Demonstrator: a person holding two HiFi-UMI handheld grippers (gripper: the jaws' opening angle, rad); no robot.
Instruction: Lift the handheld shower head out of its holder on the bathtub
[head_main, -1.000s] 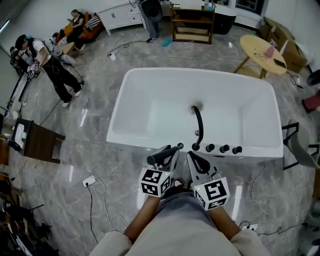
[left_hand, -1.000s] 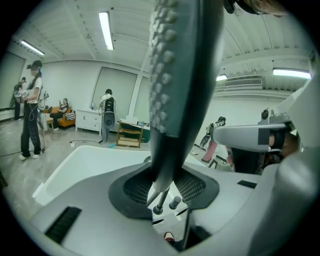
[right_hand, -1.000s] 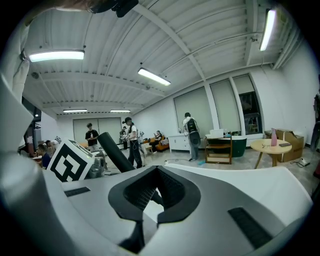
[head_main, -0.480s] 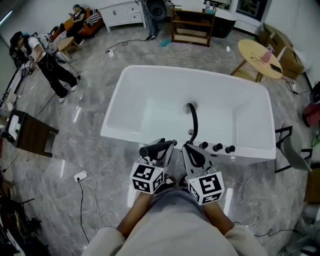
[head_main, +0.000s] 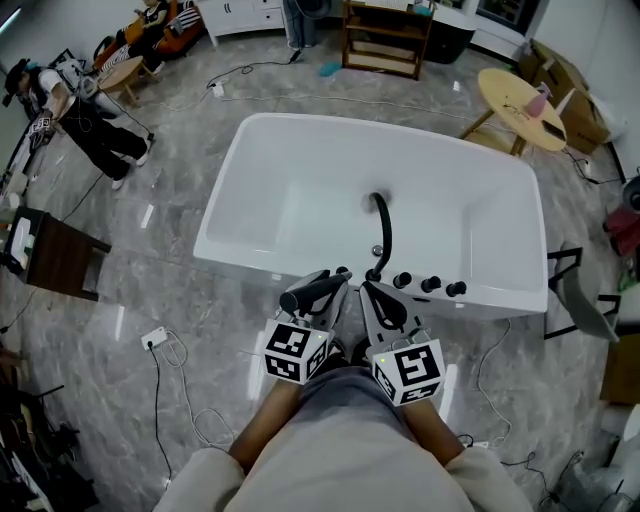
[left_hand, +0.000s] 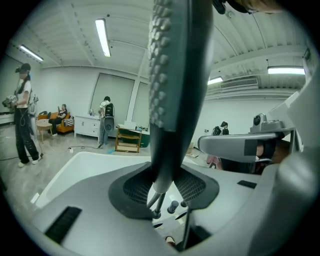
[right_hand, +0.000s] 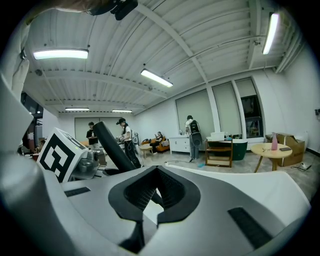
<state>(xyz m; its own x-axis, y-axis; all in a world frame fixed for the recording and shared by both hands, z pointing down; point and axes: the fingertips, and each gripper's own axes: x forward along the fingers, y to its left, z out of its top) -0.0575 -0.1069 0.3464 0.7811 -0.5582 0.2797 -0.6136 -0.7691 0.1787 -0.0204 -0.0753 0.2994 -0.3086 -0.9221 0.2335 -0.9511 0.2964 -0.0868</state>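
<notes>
- Left gripper (head_main: 326, 296) is clenched on the handheld shower head (head_main: 312, 291). In the left gripper view the dark handle (left_hand: 172, 75) runs upright between the two pads, and both pads press on its lower end.
- In the head view the shower head lies roughly crosswise over the left jaws, with its free end sticking out to the left.
- It sits over the near rim of the white bathtub (head_main: 228, 205), just left of the black arched faucet (head_main: 383, 226) and the row of black knobs (head_main: 428, 285).
- Right gripper (head_main: 380, 298) is just right of the left one, with its jaws closed to a point and nothing between them. The right gripper view (right_hand: 157, 176) shows only bare tub through the small gap behind the tips.
- From the right gripper the shower head (right_hand: 113, 145) shows as a dark slanted bar to its left, apart from the right jaws.
- Both grippers are held close in front of the person, on the near side of the tub.
</notes>
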